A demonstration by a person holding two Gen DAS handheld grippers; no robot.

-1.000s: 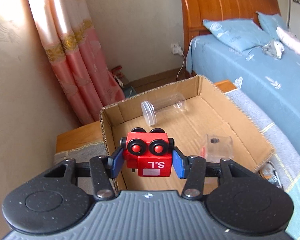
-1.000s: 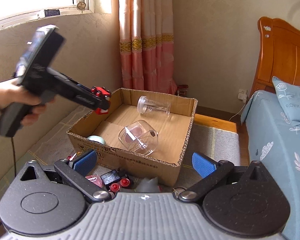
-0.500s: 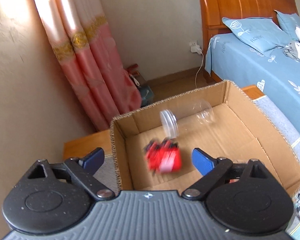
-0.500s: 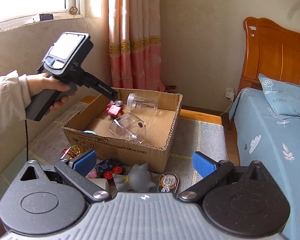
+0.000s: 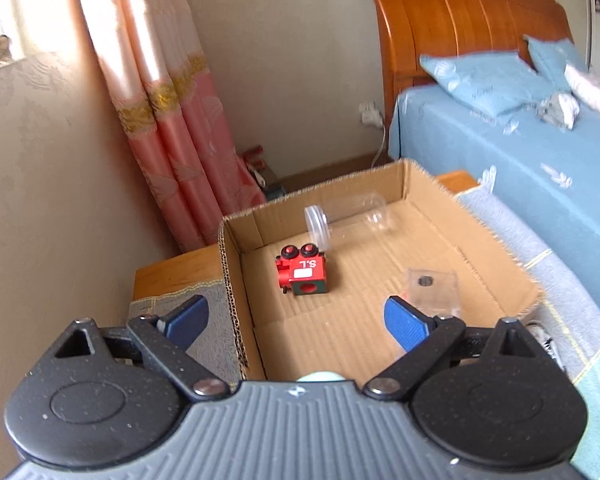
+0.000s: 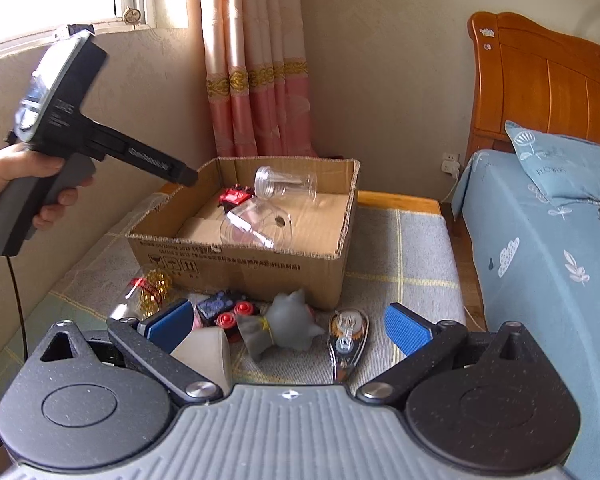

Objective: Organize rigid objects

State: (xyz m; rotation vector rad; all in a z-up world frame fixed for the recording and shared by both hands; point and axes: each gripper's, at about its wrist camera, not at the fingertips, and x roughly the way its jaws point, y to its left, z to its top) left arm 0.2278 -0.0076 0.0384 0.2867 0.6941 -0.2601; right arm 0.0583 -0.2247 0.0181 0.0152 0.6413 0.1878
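— Where was the red toy train (image 5: 303, 273)?
— On the cardboard box (image 5: 496, 268) floor, beside the clear jar (image 5: 350, 216). Left gripper (image 5: 296, 322) gaped wide, empty; right gripper (image 6: 290, 326) likewise.

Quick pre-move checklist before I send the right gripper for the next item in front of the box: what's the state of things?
1. Left gripper empty and open: ok.
2. Red toy train resting inside the cardboard box: ok, though it lies tipped over.
3. Right gripper open, nothing between its fingers: ok.
4. Items left outside the box: not ok; the grey figure, correction tape, dark toy car and bead jar lie on the mat.
5. Free floor in the box for more: ok, beside the clear jar and clear container.
6. Grip width for the grey figure: cannot tell.
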